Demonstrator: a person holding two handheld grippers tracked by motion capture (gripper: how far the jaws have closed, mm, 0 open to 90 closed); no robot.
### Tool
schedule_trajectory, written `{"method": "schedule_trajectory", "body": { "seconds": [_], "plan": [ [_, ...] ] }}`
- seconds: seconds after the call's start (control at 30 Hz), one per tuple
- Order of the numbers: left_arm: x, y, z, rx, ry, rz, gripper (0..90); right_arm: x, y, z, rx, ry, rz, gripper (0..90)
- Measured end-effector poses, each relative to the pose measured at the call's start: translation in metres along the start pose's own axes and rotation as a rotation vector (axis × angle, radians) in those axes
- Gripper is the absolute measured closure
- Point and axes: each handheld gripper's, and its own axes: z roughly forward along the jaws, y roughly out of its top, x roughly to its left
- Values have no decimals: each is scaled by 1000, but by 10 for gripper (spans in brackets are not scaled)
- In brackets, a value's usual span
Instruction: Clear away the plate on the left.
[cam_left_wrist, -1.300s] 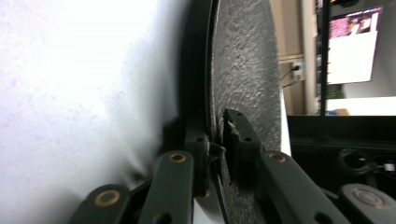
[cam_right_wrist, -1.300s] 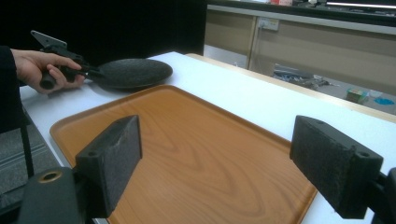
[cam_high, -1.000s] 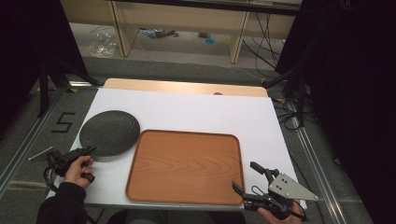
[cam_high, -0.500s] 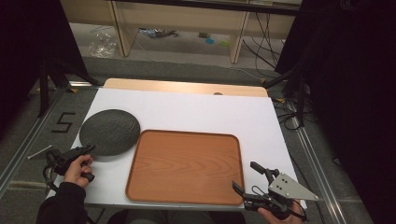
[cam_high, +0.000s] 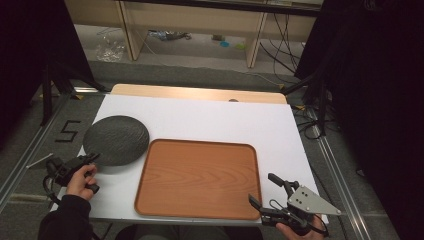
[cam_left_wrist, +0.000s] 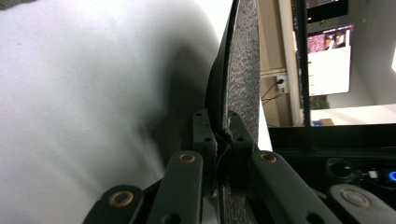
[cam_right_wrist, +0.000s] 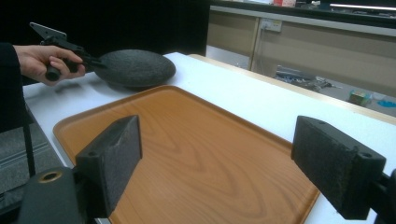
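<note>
One dark round plate (cam_high: 116, 140) has its near rim clenched in the left claw (cam_high: 93, 158), edge between both pads.

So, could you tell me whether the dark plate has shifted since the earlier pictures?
No. The dark plate keeps the same overlap with the wooden tray's left corner.

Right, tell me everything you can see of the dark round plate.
The plate is round, shallow and dark grey with a rough, stone-like speckled surface. It sits on the white table, just left of the wooden tray, apart from it. The left gripper is shut on its near rim, one jaw above and one below.
</note>
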Motion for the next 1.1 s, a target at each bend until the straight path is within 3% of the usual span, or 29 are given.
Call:
{"method": "schedule_trajectory", "body": {
  "seconds": [0.03, 0.2, 0.43, 0.77, 0.8, 0.9, 1.0, 1.03, 1.07, 1.1],
  "plan": [
    [-1, -1, 0, -6, -1, 1, 861, -2, 0, 0, -9, -2, -21, 173],
    [-4, -2, 0, -7, -13, -4, 859, -2, 0, 0, -10, -2, -20, 172],
    [-12, -7, 0, 19, -64, -9, 860, -1, 1, 0, -7, -2, -25, 172],
    [-27, -20, 3, 109, -117, 17, 859, 0, 1, 0, 3, 6, -10, 171],
    [-30, -23, 3, 121, -140, 9, 859, 0, 1, 0, 3, 6, -10, 171],
    [-37, -31, 7, 164, -172, 45, 860, -2, 1, 0, -7, -2, -25, 171],
    [-42, -36, 6, 193, -161, 75, 859, -1, 0, 0, -5, -3, -21, 171],
    [-42, -36, 6, 193, -161, 75, 860, -1, 0, 0, -5, -1, -21, 171],
    [-43, -41, 8, 218, -196, 74, 860, -1, 1, 0, -7, -2, -21, 171],
    [-43, -43, 9, 228, -192, 75, 860, -1, 0, 1, -15, -8, -20, 171]
  ]
}}
